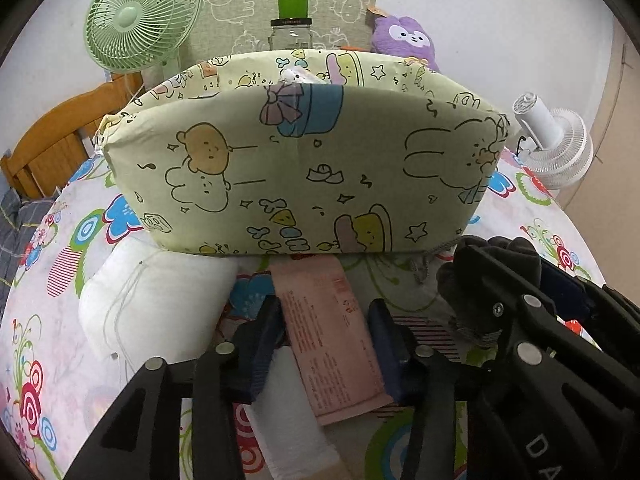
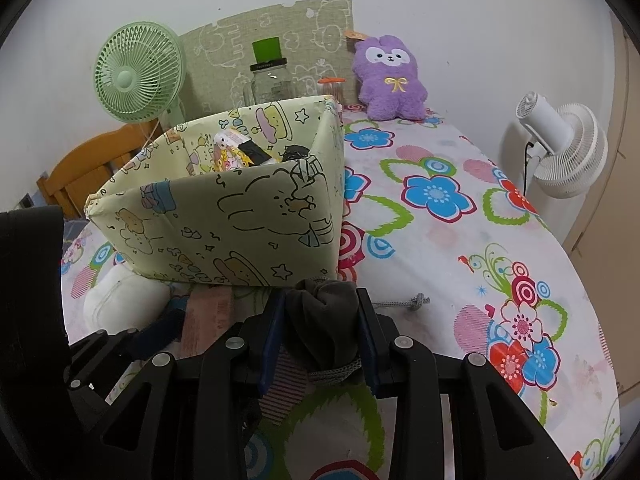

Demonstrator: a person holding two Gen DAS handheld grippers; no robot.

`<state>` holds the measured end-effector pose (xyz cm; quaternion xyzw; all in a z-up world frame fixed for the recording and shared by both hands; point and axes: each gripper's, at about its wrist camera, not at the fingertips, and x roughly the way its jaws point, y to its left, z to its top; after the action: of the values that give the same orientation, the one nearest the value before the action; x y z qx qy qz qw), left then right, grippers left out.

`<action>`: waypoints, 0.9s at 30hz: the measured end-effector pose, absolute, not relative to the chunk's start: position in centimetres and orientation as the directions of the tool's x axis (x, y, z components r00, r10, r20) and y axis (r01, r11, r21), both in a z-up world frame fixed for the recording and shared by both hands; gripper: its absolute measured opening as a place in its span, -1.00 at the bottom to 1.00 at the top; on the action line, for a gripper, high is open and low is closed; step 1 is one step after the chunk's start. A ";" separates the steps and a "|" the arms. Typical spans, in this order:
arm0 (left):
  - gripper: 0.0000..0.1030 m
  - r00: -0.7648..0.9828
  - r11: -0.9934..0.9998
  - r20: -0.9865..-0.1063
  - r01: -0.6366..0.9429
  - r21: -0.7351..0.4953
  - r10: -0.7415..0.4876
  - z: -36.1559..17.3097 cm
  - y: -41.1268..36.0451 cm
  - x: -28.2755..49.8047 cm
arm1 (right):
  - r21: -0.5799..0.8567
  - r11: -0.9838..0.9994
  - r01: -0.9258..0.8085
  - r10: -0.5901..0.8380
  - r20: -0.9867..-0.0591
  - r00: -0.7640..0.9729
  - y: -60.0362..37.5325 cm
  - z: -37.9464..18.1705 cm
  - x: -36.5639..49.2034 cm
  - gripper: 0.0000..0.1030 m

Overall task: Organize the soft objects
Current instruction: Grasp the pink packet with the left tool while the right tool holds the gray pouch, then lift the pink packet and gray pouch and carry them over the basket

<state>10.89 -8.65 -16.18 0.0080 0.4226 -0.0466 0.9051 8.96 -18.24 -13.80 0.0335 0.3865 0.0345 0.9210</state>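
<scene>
Pink packet (image 1: 336, 340): one, flat on the flowered bedspread (image 2: 460, 216), just before the near wall of your fabric bin.
Left gripper (image 1: 326, 344): your jaws straddle the pink packet; whether the pads press it cannot be told.
Right gripper (image 2: 322, 340): your jaws are narrowed onto one dark grey drawstring pouch (image 2: 324, 320); its cord runs off to the right.
Fabric bin (image 1: 304, 160): one, pale green with cartoon print, upright near the bedspread's far left part, several small items inside.
White roll (image 1: 160, 292): one, against the bin's near left corner.
Fans: two, a green fan (image 2: 138, 78) far left, a white fan (image 2: 560, 148) off the right edge.
Purple plush (image 2: 390, 78): one, at the far edge.
Jar (image 2: 270, 80): one clear jar behind the bin.
</scene>
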 end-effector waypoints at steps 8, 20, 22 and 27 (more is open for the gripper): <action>-0.19 0.662 0.993 -0.742 0.110 -0.040 -0.104 -15.0 -8.6 10.2 | 0.117 0.992 -0.042 0.113 -0.703 0.702 -18.4 -13.1 8.4 -0.28; -0.20 0.722 0.993 -0.683 0.116 -0.034 -0.108 -12.0 -8.2 8.8 | 0.118 0.991 -0.055 0.120 -0.656 0.745 -18.0 -10.3 7.0 -0.28; -0.20 0.728 0.992 -0.677 0.118 -0.035 -0.110 -11.6 -8.2 8.6 | 0.119 0.991 -0.059 0.122 -0.649 0.750 -17.9 -9.9 6.7 -0.28; -0.20 0.736 0.991 -0.667 0.132 -0.033 -0.120 -10.4 -7.9 8.1 | 0.119 0.991 -0.066 0.127 -0.632 0.765 -17.4 -8.7 6.0 -0.28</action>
<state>8.05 -7.89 -10.43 0.0084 0.3572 -0.0676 0.9316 6.01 -17.41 -8.69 0.0445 0.3391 0.0515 0.9383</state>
